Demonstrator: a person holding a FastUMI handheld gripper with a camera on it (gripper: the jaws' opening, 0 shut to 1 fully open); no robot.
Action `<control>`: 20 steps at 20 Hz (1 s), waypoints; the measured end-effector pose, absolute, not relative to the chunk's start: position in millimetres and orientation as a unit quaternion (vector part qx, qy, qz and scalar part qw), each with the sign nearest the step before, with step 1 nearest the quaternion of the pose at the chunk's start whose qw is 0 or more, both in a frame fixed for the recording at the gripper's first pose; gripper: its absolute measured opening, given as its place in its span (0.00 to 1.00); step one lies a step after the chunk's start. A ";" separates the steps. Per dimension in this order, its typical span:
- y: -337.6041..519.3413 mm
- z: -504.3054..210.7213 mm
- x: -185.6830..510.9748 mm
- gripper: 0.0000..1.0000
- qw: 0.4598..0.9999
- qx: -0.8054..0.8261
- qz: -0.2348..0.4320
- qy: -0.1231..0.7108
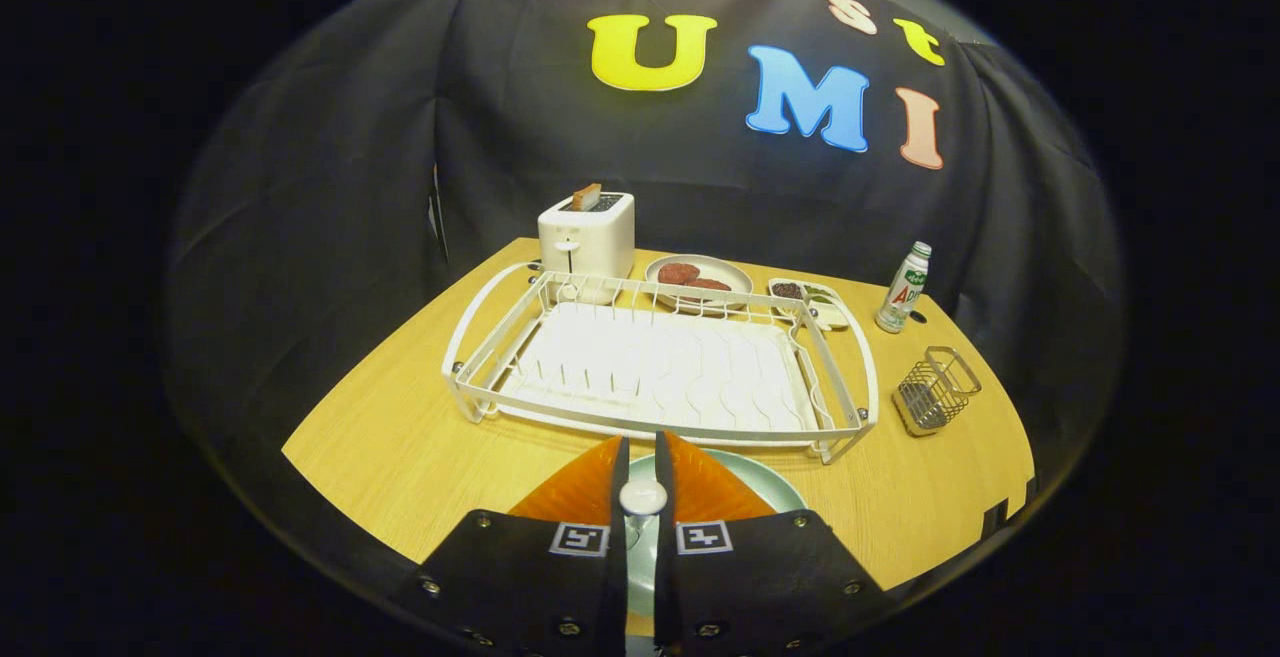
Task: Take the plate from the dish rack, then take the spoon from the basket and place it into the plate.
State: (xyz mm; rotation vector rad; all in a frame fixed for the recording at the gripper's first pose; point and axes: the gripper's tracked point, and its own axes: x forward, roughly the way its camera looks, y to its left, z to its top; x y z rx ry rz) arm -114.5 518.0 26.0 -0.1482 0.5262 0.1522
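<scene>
Dish rack (700,431) straight ahead at twelve o'clock from the jaws, bare of any plate, white pegs and drip tray all showing. Plate (770,487) out of the rack and flat on the tabletop (400,437), just on the near side of the rack's front rail, directly beneath the jaws and peeking out at one to three o'clock of them. Jaws drawn almost together, only a thin slit between, pinching a small round white piece, judged to be the end of the spoon (642,497), with a pale shaft running back down the slit; too little visible to tell bowl from handle. Wire basket (935,392) at two o'clock, well apart from the plate, looking empty. Farther back: toaster (587,234) at eleven o'clock, a dish (735,282) with brown food at twelve, a small tray (810,302) and a bottle (904,287) at one. By this reading, first step done, spoon lifted out of the basket and carried above the plate; left to do: lower, release the spoon onto the plate, draw clear.
</scene>
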 end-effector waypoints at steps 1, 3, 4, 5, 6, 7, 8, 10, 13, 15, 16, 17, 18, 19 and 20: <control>516.8 23.5 -114.2 0.10 0.959 -0.071 0.076 0.262; 515.4 17.3 -112.8 0.10 0.957 -0.068 0.078 0.269; 514.7 20.5 -112.2 0.11 0.959 -0.065 0.079 0.265; 513.9 19.8 -109.9 0.13 0.958 -0.063 0.078 0.267; 513.7 19.0 -108.8 0.13 0.958 -0.061 0.081 0.268; 513.2 20.6 -107.0 0.13 0.958 -0.059 0.082 0.268; 511.3 22.5 -107.5 0.16 0.959 -0.058 0.081 0.266; 506.7 26.7 -104.0 0.17 0.960 -0.059 0.077 0.261; 494.3 37.1 -100.1 0.22 0.964 -0.061 0.061 0.252; 486.6 45.6 -94.5 0.30 0.967 -0.060 0.052 0.243; 485.4 49.3 -92.8 0.30 0.968 -0.058 0.051 0.239; 483.2 53.3 -90.1 0.30 0.969 -0.057 0.050 0.235; 480.2 57.3 -88.7 0.30 0.970 -0.058 0.047 0.231; 476.2 61.1 -87.2 0.30 0.971 -0.060 0.043 0.228; 473.6 64.6 -84.7 0.30 0.972 -0.061 0.040 0.224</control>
